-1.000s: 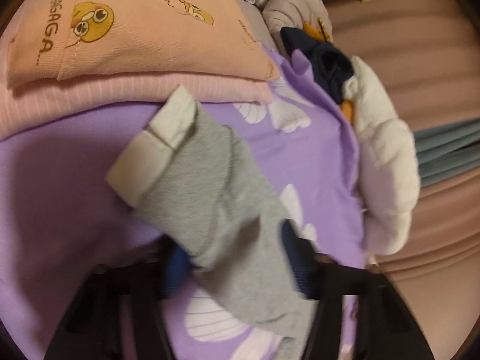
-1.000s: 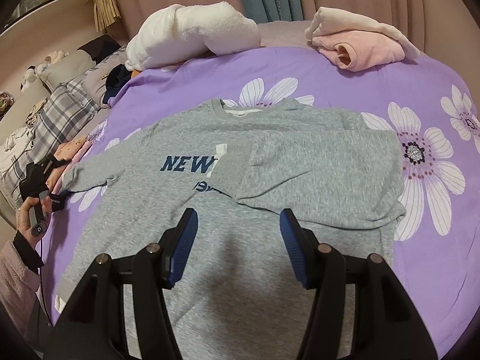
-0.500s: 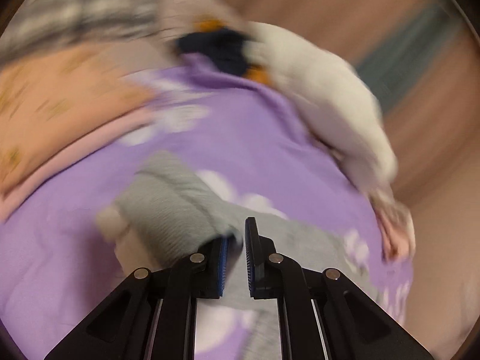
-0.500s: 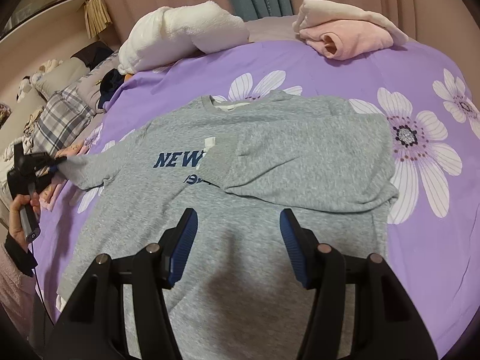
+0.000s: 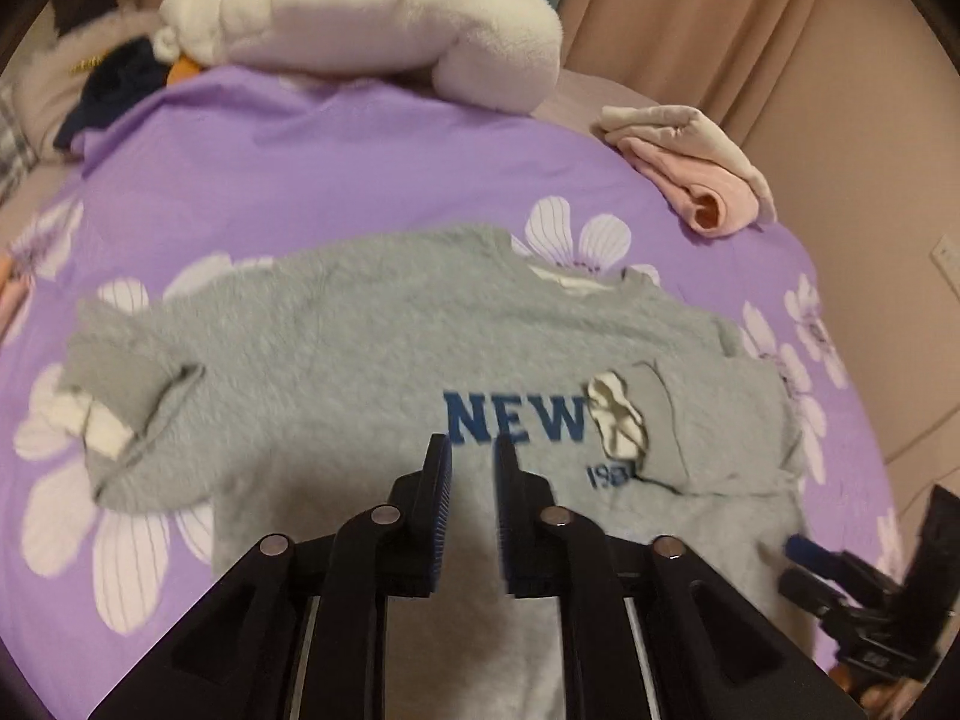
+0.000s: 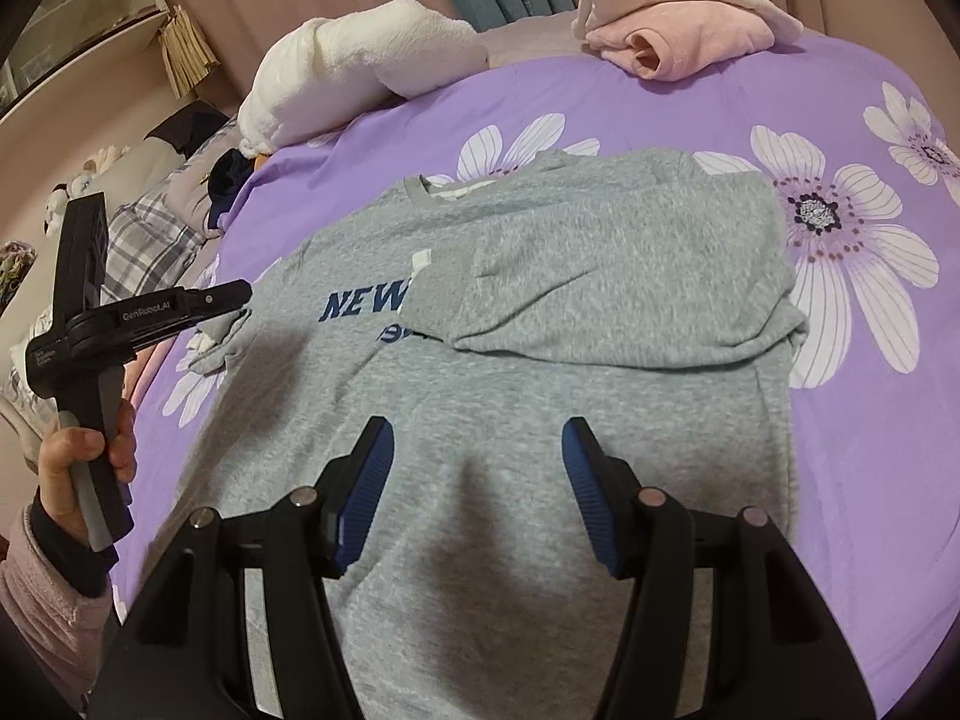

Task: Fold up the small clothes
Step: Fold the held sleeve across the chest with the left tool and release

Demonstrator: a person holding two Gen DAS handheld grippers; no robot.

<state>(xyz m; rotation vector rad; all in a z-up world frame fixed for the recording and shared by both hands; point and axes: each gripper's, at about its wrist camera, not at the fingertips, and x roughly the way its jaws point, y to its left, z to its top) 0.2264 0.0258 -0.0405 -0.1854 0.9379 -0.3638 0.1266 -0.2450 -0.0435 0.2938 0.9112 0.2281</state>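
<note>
Your grey cotton sweatshirt with blue "NEW" lettering [image 6: 510,396] lies flat on the purple flower-print bedspread [image 6: 660,102], its right-hand sleeve [image 6: 606,288] folded across the chest and its other sleeve [image 5: 129,414] crumpled at the side. Your left gripper [image 5: 471,456] hangs above the shirt's front, its jaws opening from a narrow gap with nothing between them. Your right gripper [image 6: 477,450] hovers over the lower hem, jaws wide apart and opening, empty. A folded pink garment [image 6: 684,42] rests near the bedspread's far edge.
</note>
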